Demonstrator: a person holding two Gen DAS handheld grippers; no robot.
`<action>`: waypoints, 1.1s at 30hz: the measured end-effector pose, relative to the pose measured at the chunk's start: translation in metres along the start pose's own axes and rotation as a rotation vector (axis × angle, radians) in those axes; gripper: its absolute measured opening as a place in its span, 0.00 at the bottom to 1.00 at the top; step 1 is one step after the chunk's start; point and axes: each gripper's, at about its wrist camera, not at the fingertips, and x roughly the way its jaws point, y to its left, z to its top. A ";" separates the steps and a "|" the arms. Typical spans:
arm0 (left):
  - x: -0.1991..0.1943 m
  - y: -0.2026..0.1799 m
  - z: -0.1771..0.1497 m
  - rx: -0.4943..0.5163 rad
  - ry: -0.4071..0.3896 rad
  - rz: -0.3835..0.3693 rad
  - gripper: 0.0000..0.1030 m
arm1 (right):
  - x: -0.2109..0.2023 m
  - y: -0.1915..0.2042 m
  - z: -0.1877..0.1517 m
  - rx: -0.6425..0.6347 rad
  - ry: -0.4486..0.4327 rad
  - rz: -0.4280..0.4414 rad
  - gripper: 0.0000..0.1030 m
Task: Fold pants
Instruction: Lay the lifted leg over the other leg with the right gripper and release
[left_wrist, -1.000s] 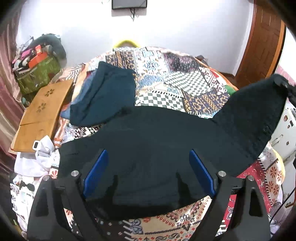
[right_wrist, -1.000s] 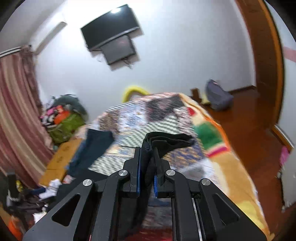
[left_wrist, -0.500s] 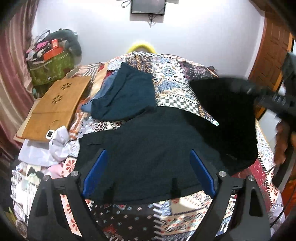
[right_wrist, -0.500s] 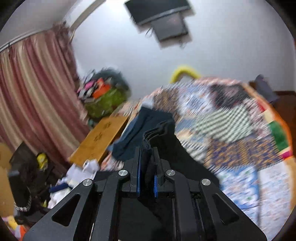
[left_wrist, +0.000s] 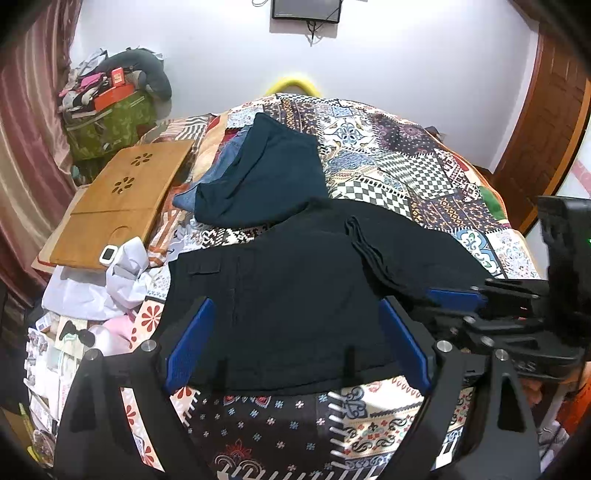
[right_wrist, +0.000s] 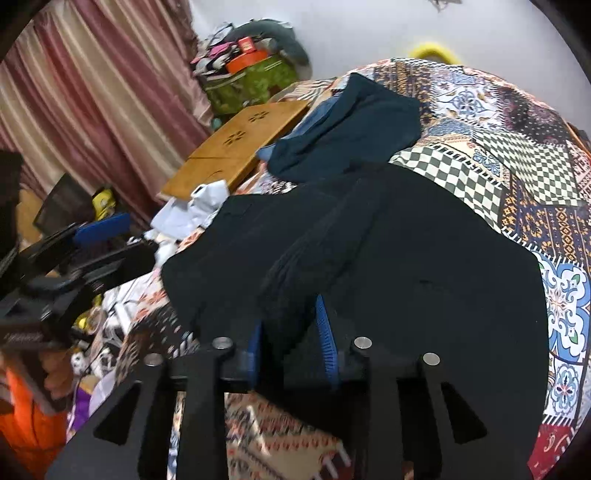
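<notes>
Black pants lie on the patterned bedspread, one leg folded over the rest, its bunched hem on top. My left gripper hovers open and wide over the near edge of the pants, with cloth below the fingers but not pinched. In the right wrist view the pants fill the middle. My right gripper is low over them and its jaws are opening. The bunched hem lies loose between the blue pads. The right gripper also shows at the right of the left wrist view.
A folded dark teal garment lies on denim behind the pants. Left of them are a wooden lap table and crumpled white cloth. A green bag with clutter stands by the curtain, and a wooden door is far right.
My right gripper swung the pant leg from the right across and down onto the rest of the pants, and its jaws have parted. My left gripper shifted slightly and stayed open.
</notes>
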 end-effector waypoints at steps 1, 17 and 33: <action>0.000 -0.003 0.003 0.008 -0.003 -0.001 0.87 | -0.006 -0.001 0.000 -0.012 0.002 0.006 0.31; 0.038 -0.073 0.067 0.128 0.004 -0.108 0.95 | -0.092 -0.069 0.032 0.022 -0.240 -0.119 0.47; 0.164 -0.107 0.044 0.230 0.330 -0.091 0.96 | 0.002 -0.141 0.014 0.117 0.068 -0.080 0.47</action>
